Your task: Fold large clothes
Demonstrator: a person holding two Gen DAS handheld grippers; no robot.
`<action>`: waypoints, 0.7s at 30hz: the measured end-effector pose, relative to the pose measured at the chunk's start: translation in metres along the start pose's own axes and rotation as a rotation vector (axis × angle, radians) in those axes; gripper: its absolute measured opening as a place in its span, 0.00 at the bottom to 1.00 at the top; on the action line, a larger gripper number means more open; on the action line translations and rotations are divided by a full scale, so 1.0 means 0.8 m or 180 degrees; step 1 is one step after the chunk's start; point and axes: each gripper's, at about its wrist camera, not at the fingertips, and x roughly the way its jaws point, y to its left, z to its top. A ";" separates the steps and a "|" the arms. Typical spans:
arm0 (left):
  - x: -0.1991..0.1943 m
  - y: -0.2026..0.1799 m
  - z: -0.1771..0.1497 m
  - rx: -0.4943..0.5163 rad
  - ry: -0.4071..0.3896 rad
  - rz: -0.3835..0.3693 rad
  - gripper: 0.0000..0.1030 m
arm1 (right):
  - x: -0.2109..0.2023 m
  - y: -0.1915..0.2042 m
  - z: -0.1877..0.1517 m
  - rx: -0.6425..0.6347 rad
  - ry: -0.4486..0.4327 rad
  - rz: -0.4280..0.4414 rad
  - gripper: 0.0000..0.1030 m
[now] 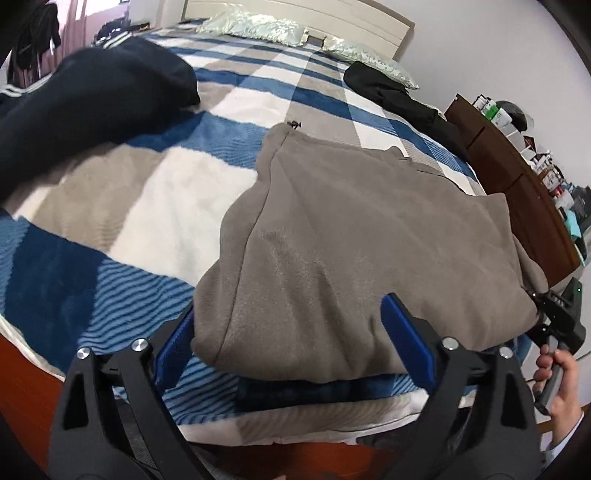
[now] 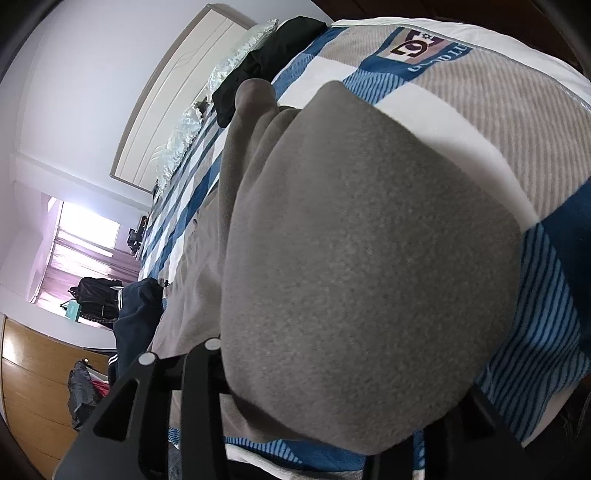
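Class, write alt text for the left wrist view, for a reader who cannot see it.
A folded grey-brown garment lies on a blue, white and beige striped blanket, with the open left gripper straddling its near edge, blue fingers on either side. A dark navy garment sits far left, a black one near the pillows, and the right gripper at the garment's right corner.

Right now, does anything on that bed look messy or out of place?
Somewhat. A navy garment with white stripes is heaped unfolded at the bed's left side, and a black garment lies crumpled by the pillows. The taupe garment looks neatly folded.
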 end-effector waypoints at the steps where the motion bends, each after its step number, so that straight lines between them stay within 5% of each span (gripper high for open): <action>1: -0.005 -0.003 0.000 0.0039 -0.0011 0.0032 0.91 | 0.001 0.000 0.001 0.0001 0.0004 0.0004 0.40; 6: -0.034 -0.024 0.002 0.0216 -0.0161 0.0061 0.93 | 0.001 0.000 0.000 -0.0004 0.0009 0.0056 0.55; 13: -0.064 -0.097 0.006 0.0588 -0.0261 -0.0399 0.94 | 0.003 0.001 -0.003 -0.0087 0.0011 0.0160 0.76; 21: 0.005 -0.166 -0.003 0.0654 -0.0055 -0.0728 0.94 | 0.006 -0.011 -0.001 0.0075 0.0027 0.0290 0.83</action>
